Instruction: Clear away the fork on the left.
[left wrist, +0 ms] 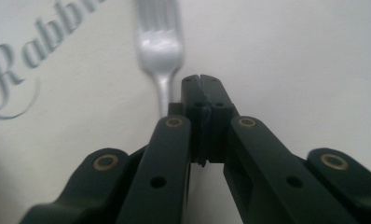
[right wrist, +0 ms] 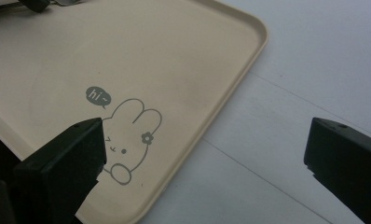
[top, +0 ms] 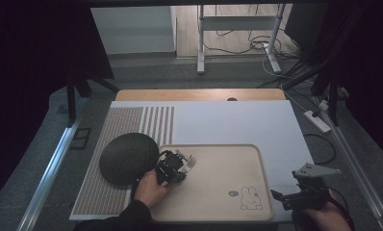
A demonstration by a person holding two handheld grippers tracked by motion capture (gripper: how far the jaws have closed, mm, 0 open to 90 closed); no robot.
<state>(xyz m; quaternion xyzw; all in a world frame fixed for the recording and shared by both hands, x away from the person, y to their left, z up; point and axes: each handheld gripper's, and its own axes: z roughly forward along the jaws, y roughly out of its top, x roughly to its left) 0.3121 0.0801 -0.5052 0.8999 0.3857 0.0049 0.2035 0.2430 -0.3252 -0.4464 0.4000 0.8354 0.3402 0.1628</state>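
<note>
A silver fork lies on the beige tray near its back left corner. My left gripper is over it, held in a hand. In the left gripper view the jaws meet shut and nothing shows between their tips. The fork lies just left of them, tines pointing away, its handle running under the left jaw. My right gripper hovers at the tray's front right corner. Its jaws stand wide open above the tray rim and the white mat.
A dark round domed object sits on the white mat against the tray's left side. A rabbit drawing marks the tray's front right. Grey script lettering is printed on the tray. A power strip lies on the floor to the right.
</note>
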